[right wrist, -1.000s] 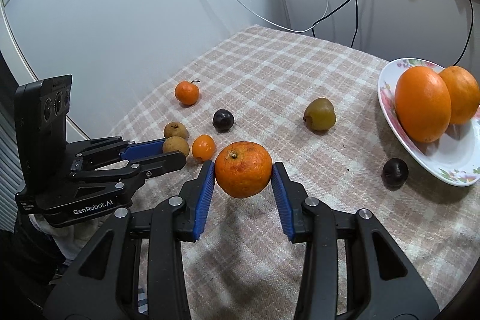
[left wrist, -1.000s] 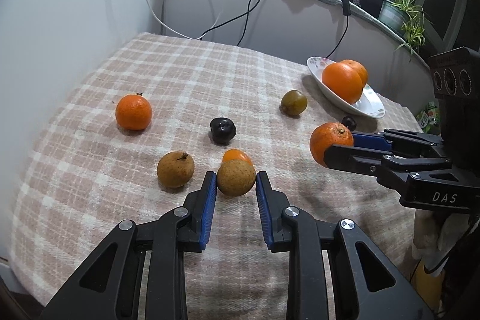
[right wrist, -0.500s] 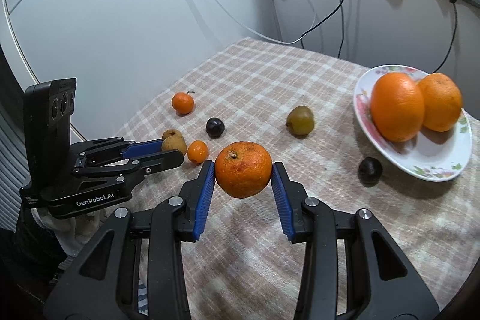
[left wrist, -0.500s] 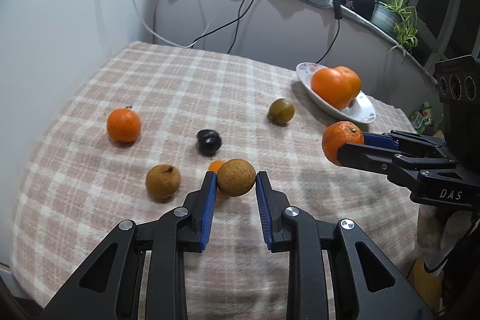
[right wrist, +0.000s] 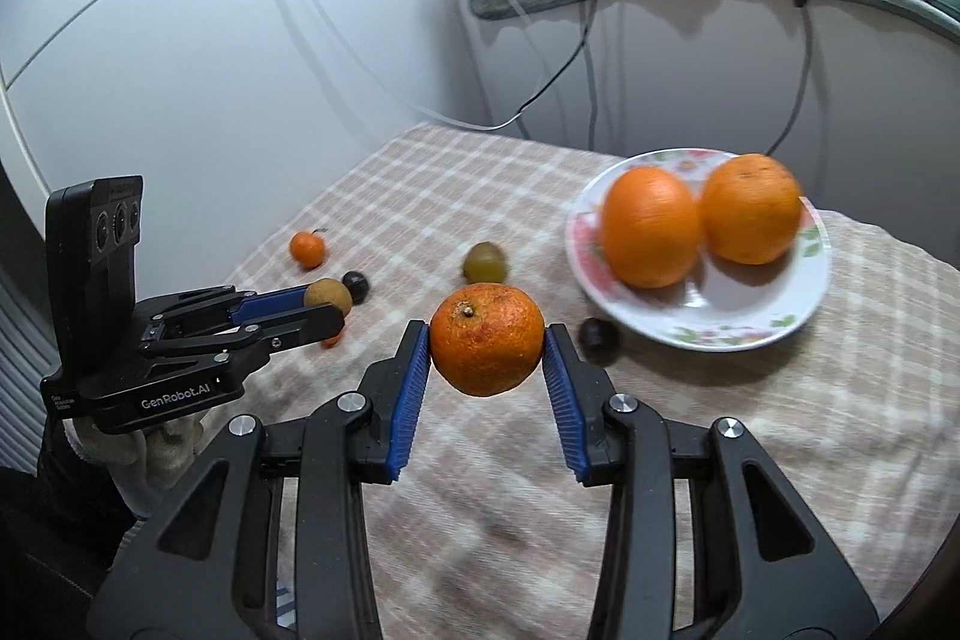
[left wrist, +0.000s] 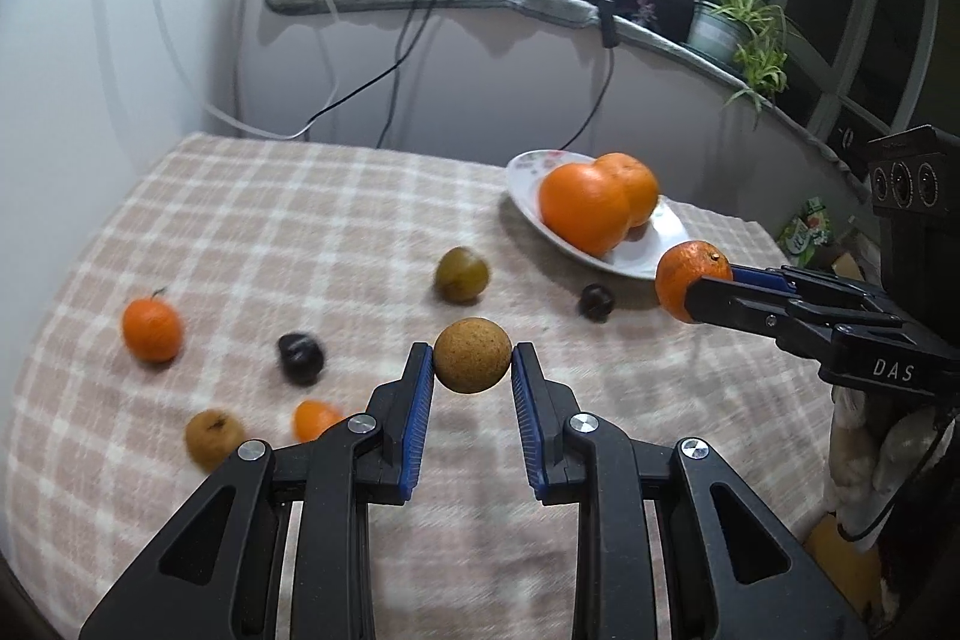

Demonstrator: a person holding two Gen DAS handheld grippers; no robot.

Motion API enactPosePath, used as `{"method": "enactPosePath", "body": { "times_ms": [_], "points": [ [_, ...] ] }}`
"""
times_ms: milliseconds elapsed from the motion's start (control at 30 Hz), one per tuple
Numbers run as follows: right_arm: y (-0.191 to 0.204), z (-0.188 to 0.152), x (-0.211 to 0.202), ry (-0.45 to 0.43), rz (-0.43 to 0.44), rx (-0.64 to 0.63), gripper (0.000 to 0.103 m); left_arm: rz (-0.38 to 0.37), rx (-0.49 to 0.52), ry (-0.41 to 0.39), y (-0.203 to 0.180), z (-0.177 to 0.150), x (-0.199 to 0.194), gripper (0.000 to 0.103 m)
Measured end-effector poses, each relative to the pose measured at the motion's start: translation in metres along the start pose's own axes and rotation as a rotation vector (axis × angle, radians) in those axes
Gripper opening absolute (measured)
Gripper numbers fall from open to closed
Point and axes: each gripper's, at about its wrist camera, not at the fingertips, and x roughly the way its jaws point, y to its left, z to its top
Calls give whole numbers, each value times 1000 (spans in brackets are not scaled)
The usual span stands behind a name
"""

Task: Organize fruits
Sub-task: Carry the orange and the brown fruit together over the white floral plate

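Observation:
My left gripper [left wrist: 472,358] is shut on a round brown fruit [left wrist: 472,355] and holds it above the checked tablecloth [left wrist: 300,220]. My right gripper [right wrist: 486,340] is shut on an orange [right wrist: 486,347], held in the air just short of the flowered plate [right wrist: 702,322]. Two large oranges [right wrist: 651,226] lie on that plate. In the left wrist view the right gripper [left wrist: 690,289] with its orange [left wrist: 684,274] sits beside the plate [left wrist: 636,256]. In the right wrist view the left gripper [right wrist: 327,304] shows at the left.
On the cloth lie a small orange [left wrist: 151,329], a dark plum [left wrist: 300,357], a brown fruit [left wrist: 211,435], a small mandarin [left wrist: 315,419], a green-brown fruit [left wrist: 461,274] and another dark plum [left wrist: 596,302] near the plate. Cables [left wrist: 360,88] hang on the back wall.
Both grippers have risen and moved toward the plate, each carrying its fruit. The brown fruit has come up off the cloth, leaving the small mandarin behind.

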Motion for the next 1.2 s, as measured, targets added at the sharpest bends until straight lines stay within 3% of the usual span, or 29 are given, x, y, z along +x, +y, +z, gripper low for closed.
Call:
{"method": "enactPosePath", "body": {
  "times_ms": [767,1200],
  "points": [
    [-74,4,-25,-47,-114,82,40,-126,116,5,-72,41,46,25],
    [-113,7,-11,-26,-158,123,40,-133,159,49,-99,53,84,25]
  ]
}}
